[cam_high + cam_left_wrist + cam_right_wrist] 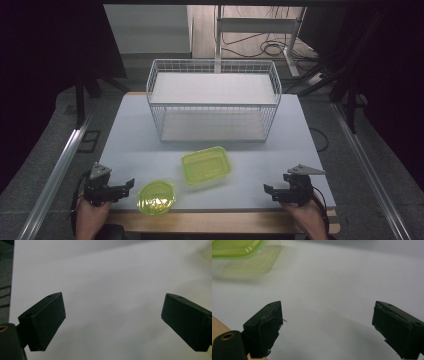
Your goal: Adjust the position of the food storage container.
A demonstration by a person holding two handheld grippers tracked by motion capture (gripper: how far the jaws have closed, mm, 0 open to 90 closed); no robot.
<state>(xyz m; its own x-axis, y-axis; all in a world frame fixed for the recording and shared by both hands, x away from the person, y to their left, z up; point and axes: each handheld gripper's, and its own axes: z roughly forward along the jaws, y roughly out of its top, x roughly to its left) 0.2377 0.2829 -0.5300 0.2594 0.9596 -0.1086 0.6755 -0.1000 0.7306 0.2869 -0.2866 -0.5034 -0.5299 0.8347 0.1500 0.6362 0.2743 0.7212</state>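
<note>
A yellow-green rectangular plastic container (206, 165) lies near the table's middle front; its edge (237, 248) appears at the top left of the right gripper view. A round yellow-green bowl (156, 198) sits at the front edge, left of centre. My left gripper (125, 186) rests at the front left corner, open, just left of the bowl, with nothing between its jaws (112, 322). My right gripper (270, 191) rests at the front right, open and empty (327, 325), some way right of the rectangular container.
A white wire basket (214, 100) with two shelves stands at the back centre of the white table (280, 150). A wooden strip (215, 220) runs along the front edge. Dark floor, metal rails and cables surround the table.
</note>
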